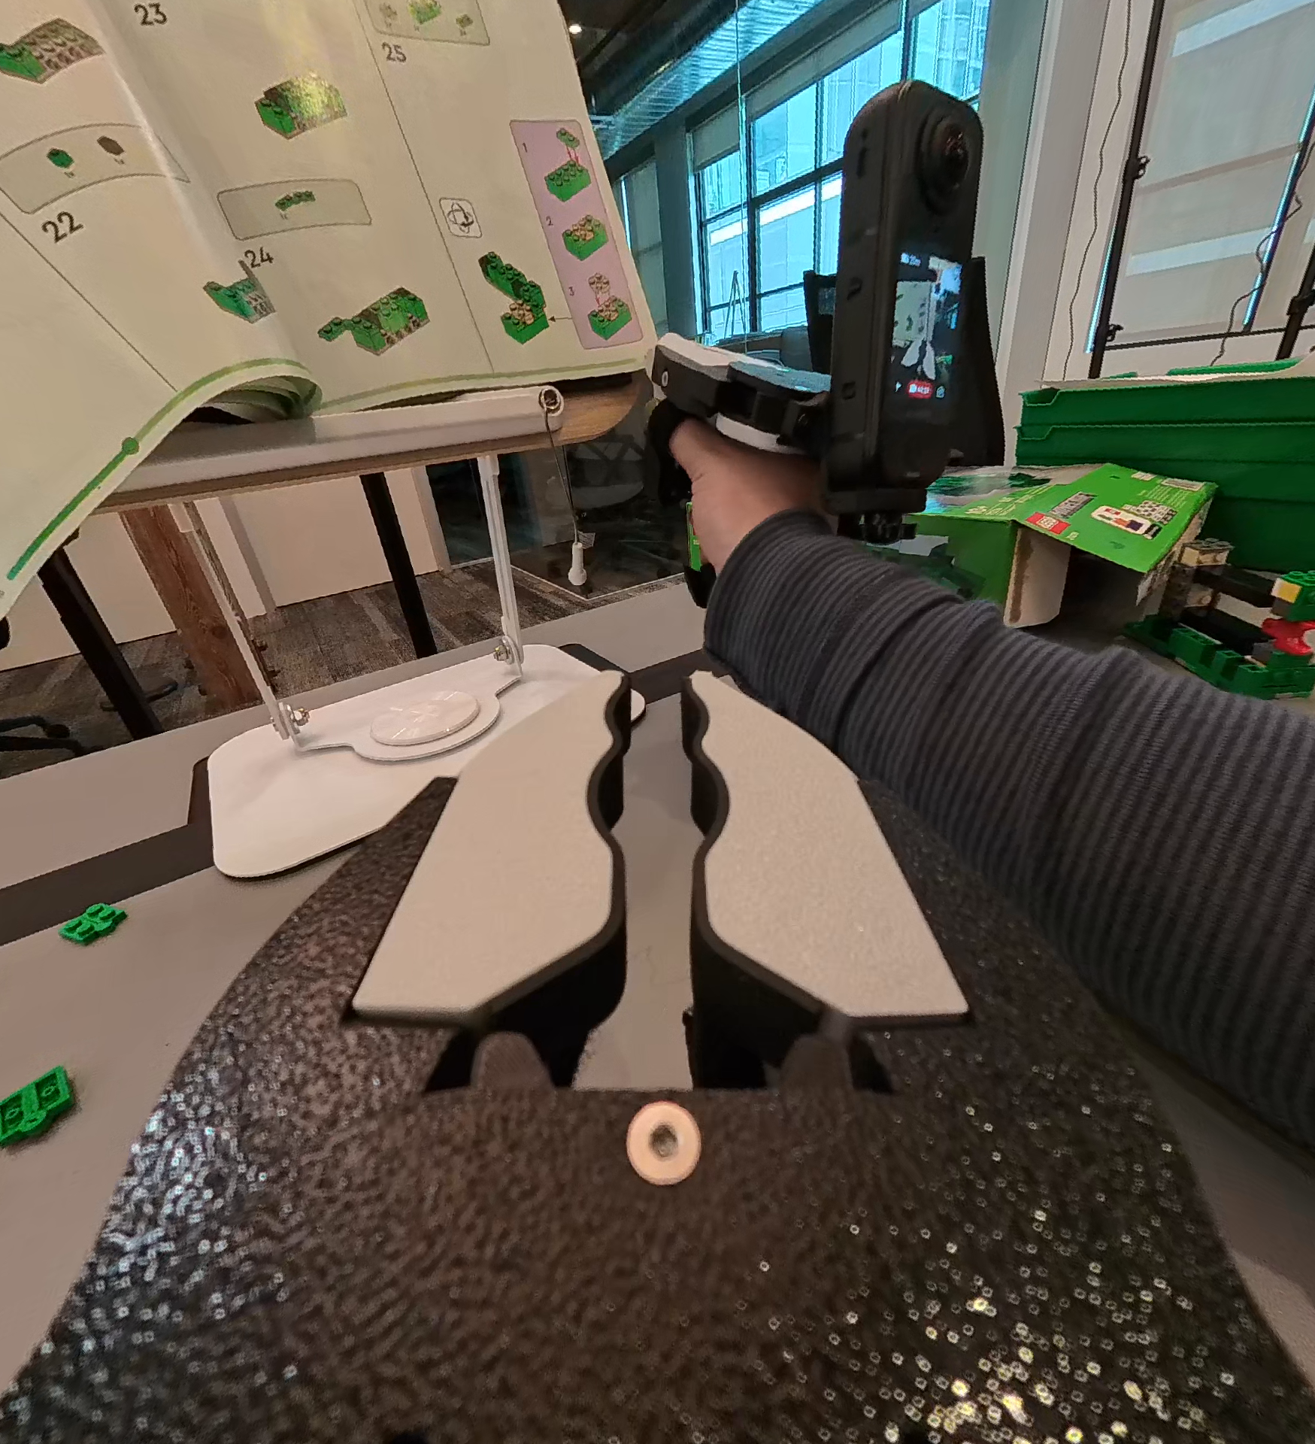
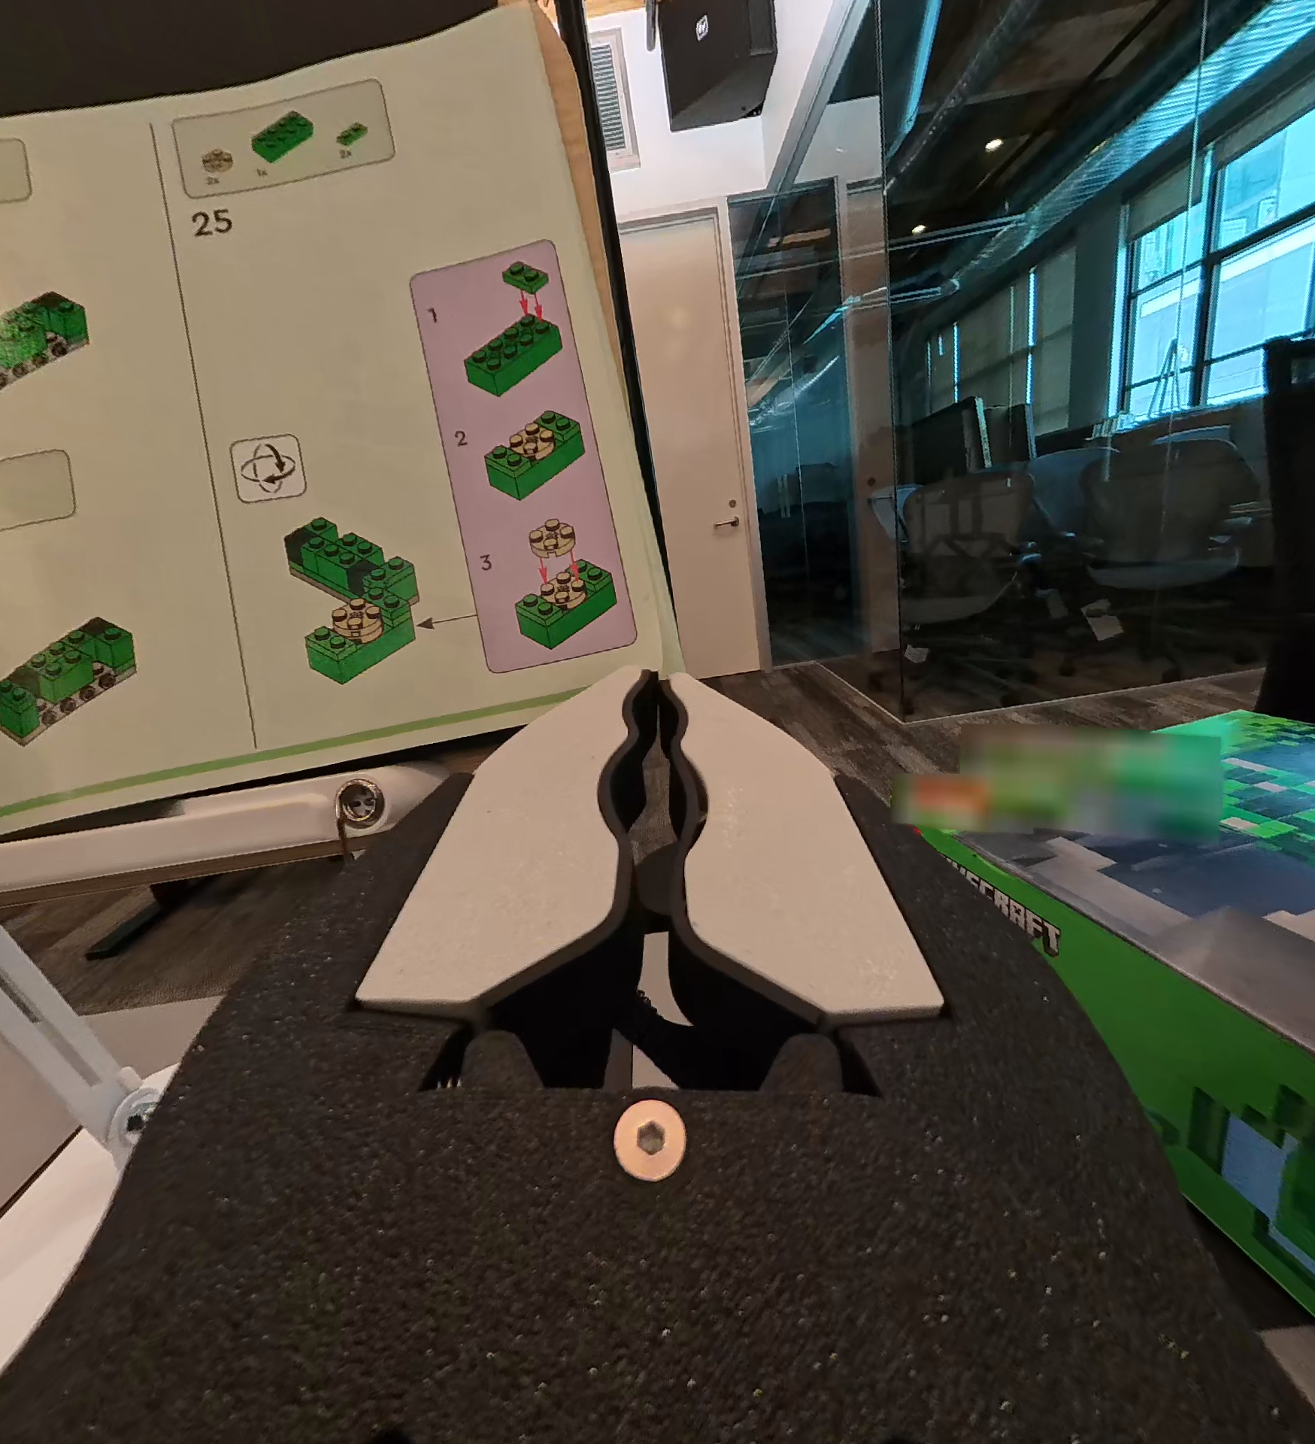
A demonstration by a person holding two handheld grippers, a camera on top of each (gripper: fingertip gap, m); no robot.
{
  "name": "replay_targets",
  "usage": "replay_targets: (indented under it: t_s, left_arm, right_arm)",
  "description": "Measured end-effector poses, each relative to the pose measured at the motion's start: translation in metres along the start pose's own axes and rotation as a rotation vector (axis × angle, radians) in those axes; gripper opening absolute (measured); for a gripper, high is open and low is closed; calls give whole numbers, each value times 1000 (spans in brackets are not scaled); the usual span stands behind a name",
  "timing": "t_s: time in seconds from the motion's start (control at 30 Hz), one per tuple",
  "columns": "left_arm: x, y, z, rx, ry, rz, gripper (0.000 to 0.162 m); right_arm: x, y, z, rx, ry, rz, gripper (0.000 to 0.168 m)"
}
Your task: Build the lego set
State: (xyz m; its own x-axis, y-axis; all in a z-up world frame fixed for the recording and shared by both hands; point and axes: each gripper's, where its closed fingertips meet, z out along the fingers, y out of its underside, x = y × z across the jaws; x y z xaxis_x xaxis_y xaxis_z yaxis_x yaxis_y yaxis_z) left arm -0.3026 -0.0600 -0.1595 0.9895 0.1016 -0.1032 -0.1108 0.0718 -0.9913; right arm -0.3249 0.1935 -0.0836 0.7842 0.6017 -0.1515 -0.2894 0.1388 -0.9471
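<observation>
The left gripper (image 1: 654, 703) sits low over the grey table (image 1: 131, 898), its jaws slightly parted with a narrow gap between them and nothing in it. The right gripper (image 2: 658, 688) is raised in front of the open instruction booklet (image 2: 248, 391), its jaws pressed together at the tips and empty; in the left wrist view it appears farther off, held in a hand (image 1: 724, 484) whose striped dark sleeve (image 1: 1068, 781) crosses the frame, with a black camera (image 1: 912, 297) mounted on it. The booklet rests on a white stand (image 1: 373, 750) whose base sits on the table just ahead of the left gripper. Loose green lego pieces (image 1: 33, 1106) lie scattered on the table to the left. A partly built green and black lego model (image 1: 1248, 633) stands on the table at the far right, beside the opened green set box (image 1: 1091, 523), with stacked green trays (image 1: 1201, 437) behind it. In the right wrist view the box (image 2: 1185, 977) lies just right of the gripper.
</observation>
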Motion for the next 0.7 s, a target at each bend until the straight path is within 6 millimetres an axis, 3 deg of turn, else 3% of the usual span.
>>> replay_targets:
  t_s: [0.13,0.23,0.47,0.7]
  left_arm:
    - [0,0,0,0,1,0,11]
    - [0,0,1,-1,1,2,11]
    - [-1,-1,0,4,-5,-5,11]
    - [-13,-3,-3,24,-63,-45,11]
  right_arm:
    - [-10,-8,-3,27,-63,-3,0]
    - [-36,-25,-7,52,-198,20,0]
    - [-132,-53,-33,93,-577,-89,0]
    - [-227,-56,-94,89,-1014,-304,0]
